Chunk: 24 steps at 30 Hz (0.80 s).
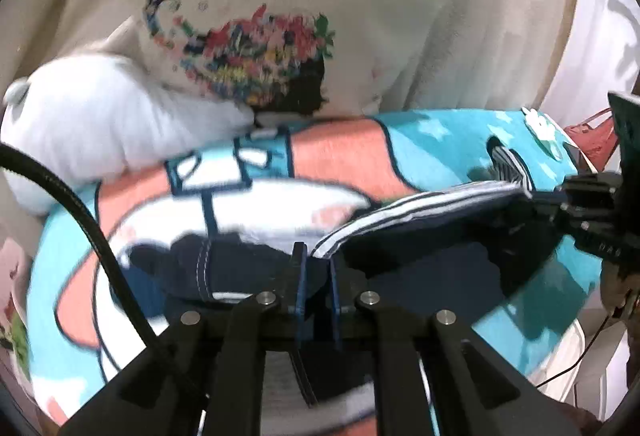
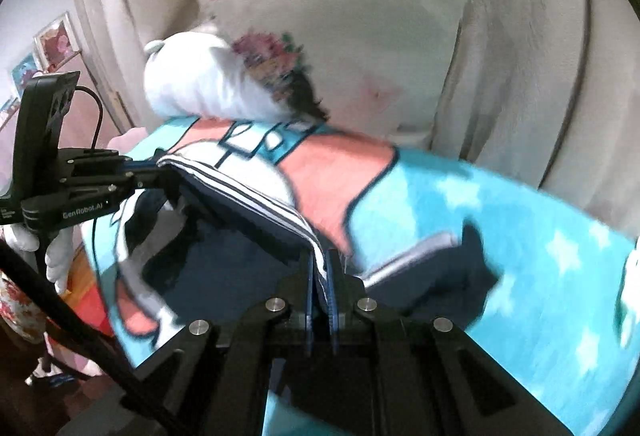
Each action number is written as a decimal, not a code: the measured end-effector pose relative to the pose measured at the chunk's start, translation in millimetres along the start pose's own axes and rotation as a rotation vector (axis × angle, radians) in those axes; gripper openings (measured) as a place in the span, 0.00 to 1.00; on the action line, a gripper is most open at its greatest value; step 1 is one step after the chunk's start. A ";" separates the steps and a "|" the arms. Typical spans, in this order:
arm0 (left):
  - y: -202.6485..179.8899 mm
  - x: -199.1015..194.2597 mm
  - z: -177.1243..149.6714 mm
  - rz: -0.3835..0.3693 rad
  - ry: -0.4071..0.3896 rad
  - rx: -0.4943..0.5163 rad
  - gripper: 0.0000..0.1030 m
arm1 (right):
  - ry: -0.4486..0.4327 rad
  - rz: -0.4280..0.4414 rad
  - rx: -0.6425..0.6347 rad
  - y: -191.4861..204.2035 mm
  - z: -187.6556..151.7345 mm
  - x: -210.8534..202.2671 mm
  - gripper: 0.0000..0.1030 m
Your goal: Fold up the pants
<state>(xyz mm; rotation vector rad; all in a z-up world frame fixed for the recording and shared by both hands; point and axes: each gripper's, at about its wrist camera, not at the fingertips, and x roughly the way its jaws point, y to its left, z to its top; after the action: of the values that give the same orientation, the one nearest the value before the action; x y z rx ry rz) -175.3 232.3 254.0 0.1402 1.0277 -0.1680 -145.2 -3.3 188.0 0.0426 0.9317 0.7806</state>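
Observation:
Dark navy pants [image 1: 420, 248] with a white-striped waistband hang stretched between both grippers above a cartoon blanket [image 1: 340, 152]. In the left wrist view my left gripper [image 1: 316, 260] is shut on one end of the striped band. My right gripper [image 1: 528, 196] grips the other end at the right. In the right wrist view my right gripper [image 2: 321, 260] is shut on the band of the pants [image 2: 240, 220]. From the left, my left gripper [image 2: 160, 166] pinches the far end. The pants' lower part droops dark onto the blanket [image 2: 520, 216].
A cream cushion [image 1: 280, 16] with a flower print leans on the sofa back behind the blanket. A white plush toy [image 1: 100, 124] lies at the blanket's far left. A black cable [image 1: 80, 208] crosses the left side. Framed pictures [image 2: 52, 40] stand at far left.

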 end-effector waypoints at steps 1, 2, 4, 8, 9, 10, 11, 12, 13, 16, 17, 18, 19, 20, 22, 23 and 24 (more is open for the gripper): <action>-3.4 4.2 -8.0 -0.002 0.003 -0.009 0.09 | 0.004 0.003 0.004 4.1 -10.8 -0.7 0.06; -4.1 4.2 -18.7 0.000 0.007 -0.024 0.09 | 0.010 0.011 0.014 7.5 -22.9 -0.3 0.06; -2.4 6.7 -36.5 0.003 0.022 -0.056 0.10 | 0.022 0.027 0.042 11.8 -41.9 4.3 0.06; -1.7 16.7 -61.1 -0.032 0.069 -0.107 0.12 | 0.032 0.022 0.104 9.0 -71.5 5.0 0.07; -2.4 18.6 -65.1 -0.038 0.077 -0.110 0.13 | 0.033 0.018 0.116 8.4 -77.1 4.4 0.07; -2.7 18.7 -66.7 -0.037 0.076 -0.108 0.13 | 0.034 0.014 0.125 7.8 -81.9 3.3 0.08; -3.8 17.0 -67.7 -0.037 0.071 -0.104 0.14 | 0.034 0.010 0.133 7.2 -85.3 1.4 0.08; -4.3 13.8 -68.3 -0.040 0.062 -0.105 0.16 | 0.035 0.009 0.142 6.0 -87.7 -1.4 0.10; -4.9 9.7 -69.5 -0.040 0.050 -0.110 0.17 | 0.035 0.005 0.149 4.9 -89.2 -6.5 0.13; 3.8 -5.9 -75.3 -0.049 0.014 -0.143 0.32 | 0.005 -0.044 0.165 -0.8 -85.5 -24.3 0.20; 8.0 -9.8 -77.3 -0.056 0.008 -0.160 0.39 | -0.015 -0.065 0.170 -3.6 -81.2 -30.8 0.24; 16.7 -15.1 -81.7 -0.063 -0.001 -0.192 0.42 | -0.041 -0.087 0.173 -6.0 -76.1 -38.0 0.36; 23.2 -19.5 -85.6 -0.061 -0.007 -0.218 0.42 | -0.068 -0.105 0.170 -6.8 -69.9 -43.5 0.47; 30.5 -23.0 -88.2 -0.058 -0.012 -0.239 0.42 | -0.090 -0.120 0.166 -7.3 -63.7 -47.3 0.52; 45.2 -30.5 -92.2 -0.051 -0.023 -0.286 0.42 | -0.114 -0.149 0.155 -6.5 -46.0 -45.4 0.63; 49.9 -33.9 -93.3 -0.050 -0.029 -0.305 0.42 | -0.115 -0.158 0.147 -5.1 -38.1 -40.6 0.64; 56.2 -38.2 -94.2 -0.050 -0.041 -0.329 0.42 | -0.107 -0.170 0.132 -1.5 -29.4 -32.1 0.64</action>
<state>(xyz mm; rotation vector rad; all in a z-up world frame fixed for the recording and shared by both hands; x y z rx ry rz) -262.1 308.5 240.9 -0.1875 1.0050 -0.0453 -177.1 -32.7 192.0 0.1184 0.8717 0.5533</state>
